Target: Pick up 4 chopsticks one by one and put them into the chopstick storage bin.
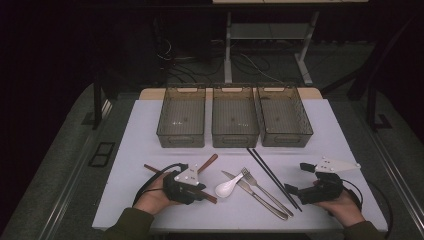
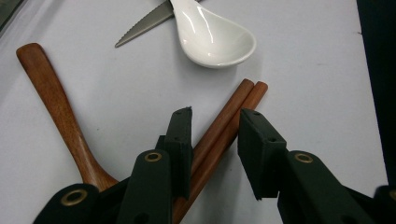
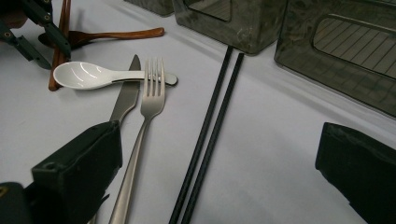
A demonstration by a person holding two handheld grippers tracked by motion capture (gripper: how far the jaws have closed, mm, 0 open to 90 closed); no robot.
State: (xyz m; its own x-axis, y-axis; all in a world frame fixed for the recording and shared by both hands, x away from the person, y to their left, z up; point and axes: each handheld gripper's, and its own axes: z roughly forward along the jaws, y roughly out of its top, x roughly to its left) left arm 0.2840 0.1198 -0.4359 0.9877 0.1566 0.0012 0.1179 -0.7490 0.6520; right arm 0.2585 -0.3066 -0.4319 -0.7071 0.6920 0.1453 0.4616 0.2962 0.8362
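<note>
On the white bench (image 1: 150,120) we see three empty bins (image 1: 235,116). Our left tongs (image 2: 215,140) straddle the wooden chopsticks (image 2: 224,123), jaws apart, not gripping. Our right tongs (image 3: 219,177) gape empty near the black chopsticks (image 3: 208,135).

Three bins (image 1: 235,122) line the table's (image 1: 125,150) far side. Nearer, left to right: wooden chopsticks (image 2: 224,126), spoon (image 1: 228,187), knife (image 1: 252,192), fork (image 1: 264,189), thin chopsticks (image 1: 272,177).
</note>
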